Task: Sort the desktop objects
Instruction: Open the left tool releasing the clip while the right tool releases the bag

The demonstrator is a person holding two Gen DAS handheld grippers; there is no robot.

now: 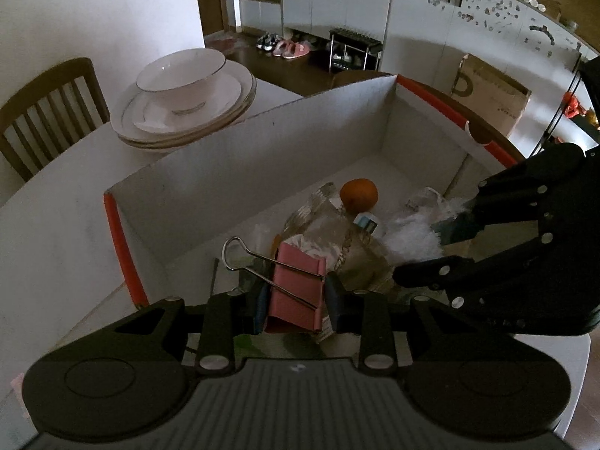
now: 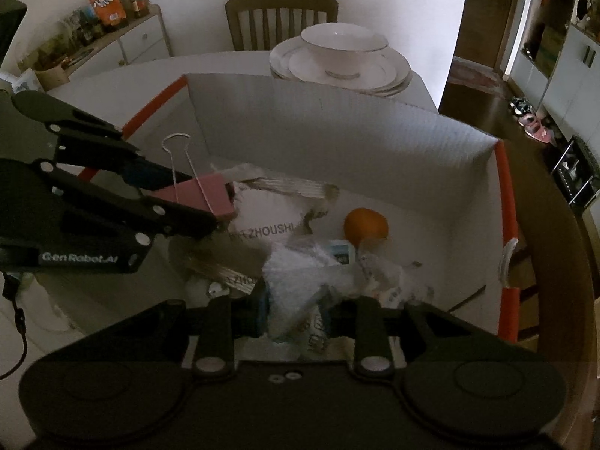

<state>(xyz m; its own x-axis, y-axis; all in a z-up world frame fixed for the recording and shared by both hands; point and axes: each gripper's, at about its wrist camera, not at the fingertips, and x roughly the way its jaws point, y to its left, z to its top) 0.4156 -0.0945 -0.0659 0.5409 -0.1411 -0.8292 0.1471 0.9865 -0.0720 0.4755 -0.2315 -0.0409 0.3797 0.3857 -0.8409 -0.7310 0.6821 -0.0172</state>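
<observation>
A dim dining room holds a round white table (image 2: 112,75), with a wooden chair (image 2: 281,15) at its far side, a sideboard crowded with jars and snack bags (image 2: 93,26) along one wall, and shoes (image 1: 285,47) on the dark floor near white cabinets.

On the table, behind the box, a stack of white plates (image 2: 390,71) carries a white bowl (image 2: 343,47).

Nearer stands a large white cardboard box (image 1: 262,150) with orange-taped edges. Inside it lie crumpled silver foil packaging (image 2: 277,206), an orange (image 2: 365,225), a small blue-and-white carton (image 2: 341,251) and scraps of clear plastic.

Both grippers reach over the box. The left gripper (image 1: 296,300) has its fingers clamped on a pink binder clip (image 1: 296,288), wire handles up, held above the packaging. The right gripper (image 2: 296,311) has its fingers pressed onto a wad of white bubble wrap (image 2: 300,281) over the box's near end.
</observation>
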